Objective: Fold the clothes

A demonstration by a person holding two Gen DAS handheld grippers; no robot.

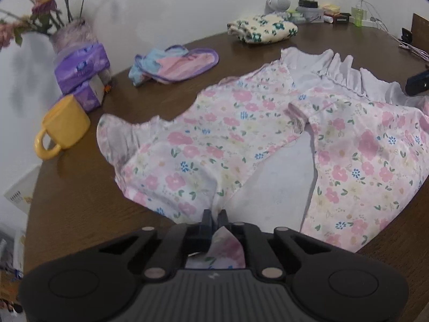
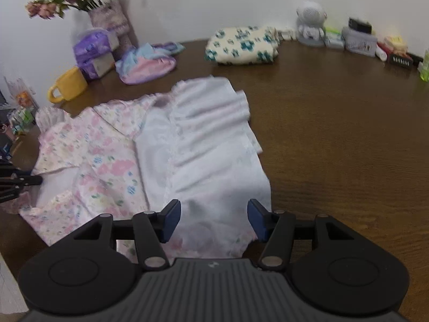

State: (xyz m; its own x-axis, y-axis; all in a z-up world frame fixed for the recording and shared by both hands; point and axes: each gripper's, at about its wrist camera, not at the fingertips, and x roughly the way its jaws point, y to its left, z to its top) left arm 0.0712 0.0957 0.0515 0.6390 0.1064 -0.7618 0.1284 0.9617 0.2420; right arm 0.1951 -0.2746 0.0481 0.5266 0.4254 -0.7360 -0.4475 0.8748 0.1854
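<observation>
A pink floral garment [image 1: 241,134] with white ruffles lies spread on the brown table [image 1: 80,201]. My left gripper [image 1: 214,216] is shut on its near edge, with a fold of floral cloth bunched between the fingers. In the right wrist view the same garment [image 2: 187,147] shows its white inside turned over the floral part. My right gripper [image 2: 213,218] is open just above the white cloth at the near end, holding nothing. The left gripper shows at the left edge of that view [image 2: 18,181].
A folded cream garment with green flowers [image 1: 262,28] and a pink and blue cloth [image 1: 174,63] lie at the back. A yellow mug [image 1: 63,126], purple tissue packs [image 1: 80,69] and a flower vase [image 1: 73,33] stand at left. Small items [image 2: 356,37] line the wall.
</observation>
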